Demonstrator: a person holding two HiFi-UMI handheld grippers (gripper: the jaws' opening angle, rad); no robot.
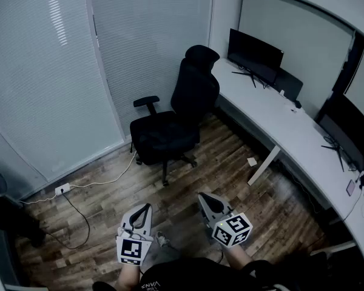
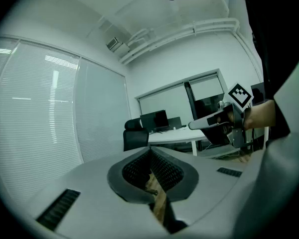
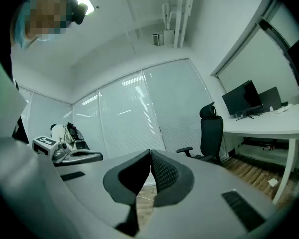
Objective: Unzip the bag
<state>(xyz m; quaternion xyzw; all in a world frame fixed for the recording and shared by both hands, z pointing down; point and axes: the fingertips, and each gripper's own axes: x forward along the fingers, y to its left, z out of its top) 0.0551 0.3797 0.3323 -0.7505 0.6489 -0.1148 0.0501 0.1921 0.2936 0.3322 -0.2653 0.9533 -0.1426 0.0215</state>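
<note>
**Both grippers shut and empty, no bag in sight**

The left gripper (image 1: 144,209) has its jaws pressed together with nothing between them; its own view shows the ribbed pads (image 2: 164,169) meeting along one line. The right gripper (image 1: 204,199), just beside it, is closed the same way and is equally empty. Both point roughly level out into the room, above the wooden floor (image 1: 230,174).

Ahead of the jaws stands a black office chair (image 1: 170,126). Further off, to the right of the right gripper, a long white desk (image 1: 273,117) carries a monitor (image 1: 255,53). A cable (image 1: 79,214) trails across the boards to the left of the left gripper.

The bag appears in none of the three views, so the unzipping looks not yet begun. The first job, as I judge it, is finding the bag. Both pairs of jaws should part before they reach it. One gripper could then pin the fabric beside the zip's closed end while the other pinches the pull tab. Drawing along the line of the teeth should keep the slider from jamming.
</note>
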